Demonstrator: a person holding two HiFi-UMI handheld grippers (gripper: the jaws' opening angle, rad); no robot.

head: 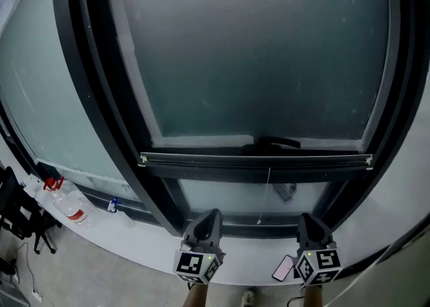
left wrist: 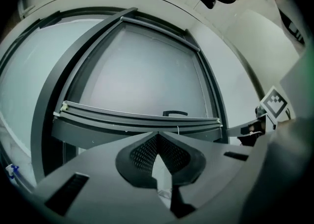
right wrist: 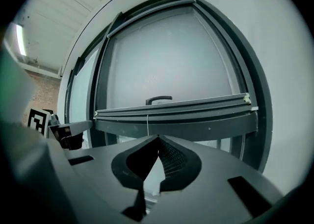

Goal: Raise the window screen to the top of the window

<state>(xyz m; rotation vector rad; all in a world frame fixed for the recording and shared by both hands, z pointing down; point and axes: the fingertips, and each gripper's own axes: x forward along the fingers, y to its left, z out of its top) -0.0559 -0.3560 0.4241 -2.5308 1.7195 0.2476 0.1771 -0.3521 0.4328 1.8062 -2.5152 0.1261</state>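
Bottle (head: 69, 206): 8 o'clock, on the sill.
Left gripper (head: 209, 215): 6 o'clock, jaws together, empty.
Window screen (head: 259, 64): bottom rail (head: 255, 160) runs 9 to 3 o'clock, low in the frame, above both grippers.
Right gripper (head: 308, 220): 5 o'clock, jaws together, empty.

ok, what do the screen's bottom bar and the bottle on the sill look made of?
Screen bottom bar: probably painted or anodised aluminium extrusion, matte dark grey; long straight grooved profile with pale end caps. Bottle: clear plastic, likely PET; see-through wall, red cap. Neither is certain from looks alone.
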